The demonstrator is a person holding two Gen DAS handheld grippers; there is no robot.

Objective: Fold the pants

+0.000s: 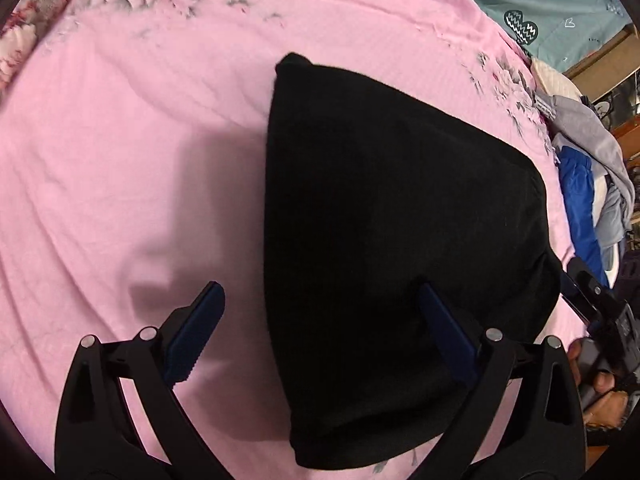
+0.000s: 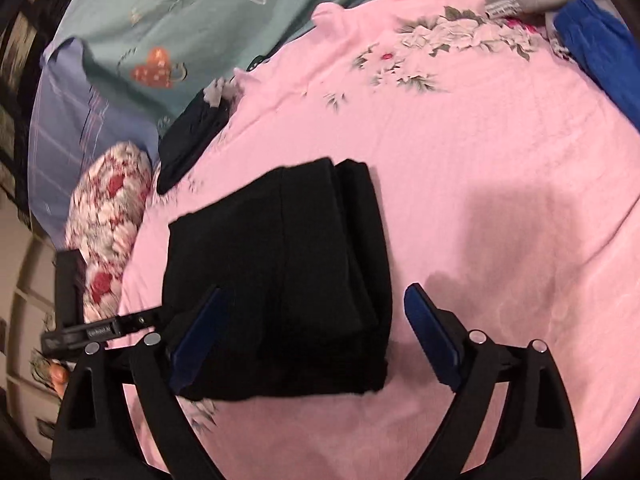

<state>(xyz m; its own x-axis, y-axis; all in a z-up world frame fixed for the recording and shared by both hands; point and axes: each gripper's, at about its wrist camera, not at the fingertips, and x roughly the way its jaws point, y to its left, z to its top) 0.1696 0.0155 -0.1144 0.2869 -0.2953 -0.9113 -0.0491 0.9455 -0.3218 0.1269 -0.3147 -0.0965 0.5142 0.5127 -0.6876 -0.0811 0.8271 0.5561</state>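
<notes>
Folded black pants (image 1: 400,240) lie on the pink sheet (image 1: 120,160). Left gripper (image 1: 320,328) is spread, empty, above their near left edge. Right gripper (image 2: 316,328) is spread, empty, over their near right edge.

- Pants (image 2: 280,280): solid black, no pattern.
- Bedsheet (image 2: 460,160): pink, printed with white and grey flowers and small red accents.
- Blanket (image 2: 192,12): grey-green, with heart motifs in white outline, orange and black.
- Pillow (image 2: 112,200): white with red flowers.
- Blue garment (image 2: 600,48): plain bright blue.
- Left gripper (image 1: 320,308) and right gripper (image 2: 316,312): black frames, dark blue finger pads.
- Grey garment (image 1: 592,140): plain light grey.
</notes>
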